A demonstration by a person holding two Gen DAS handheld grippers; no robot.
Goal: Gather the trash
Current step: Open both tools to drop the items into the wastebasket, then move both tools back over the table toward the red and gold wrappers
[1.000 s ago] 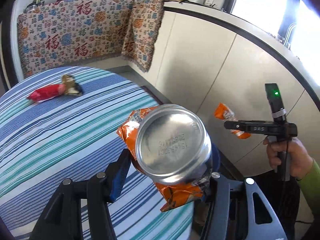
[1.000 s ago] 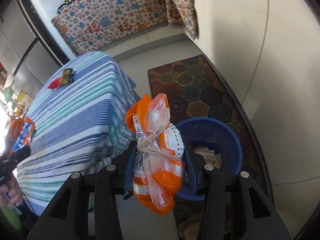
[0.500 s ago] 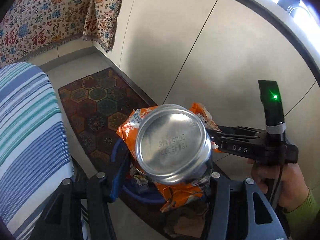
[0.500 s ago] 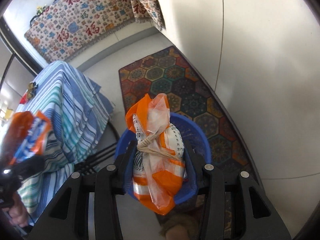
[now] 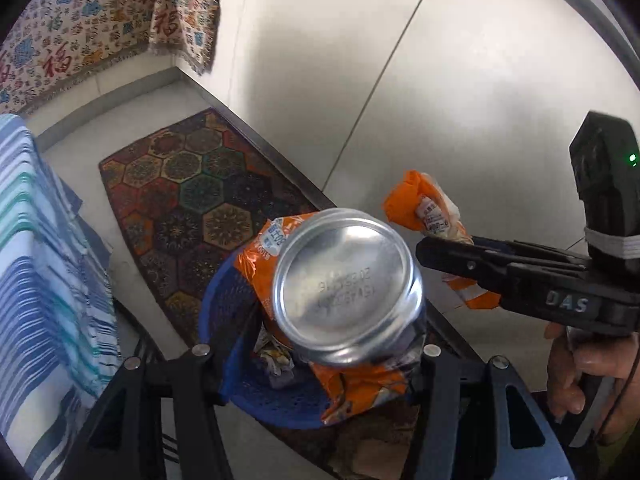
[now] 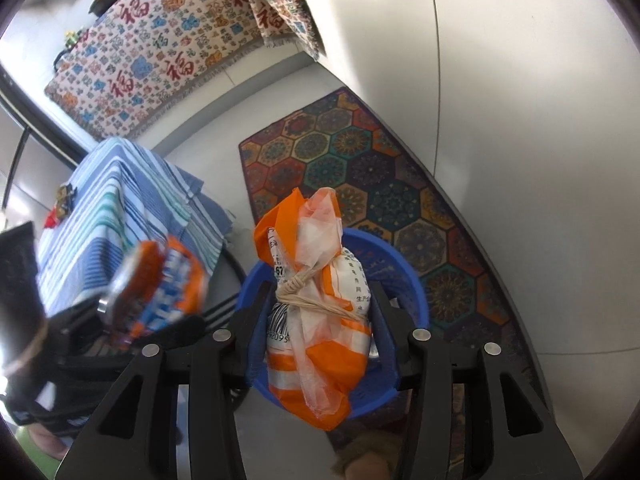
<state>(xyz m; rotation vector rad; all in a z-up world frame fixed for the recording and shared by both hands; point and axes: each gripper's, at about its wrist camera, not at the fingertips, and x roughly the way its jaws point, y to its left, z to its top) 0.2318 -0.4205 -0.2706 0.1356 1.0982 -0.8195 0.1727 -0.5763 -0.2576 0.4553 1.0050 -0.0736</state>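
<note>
While left gripper (image 5: 332, 332) clamps can (image 5: 346, 280), its label only in right view, right gripper (image 6: 320, 316) just opened around tied bag (image 6: 316, 344).

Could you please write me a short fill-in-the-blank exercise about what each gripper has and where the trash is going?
1. The left gripper holds a metal ____ with an orange wrapper.
2. The bag between the right gripper's fingers is tied with a ____.
3. Both grippers are above a ____ bin.
4. The bin stands on a patterned ____.

Missing words: can; string; blue; rug
</note>
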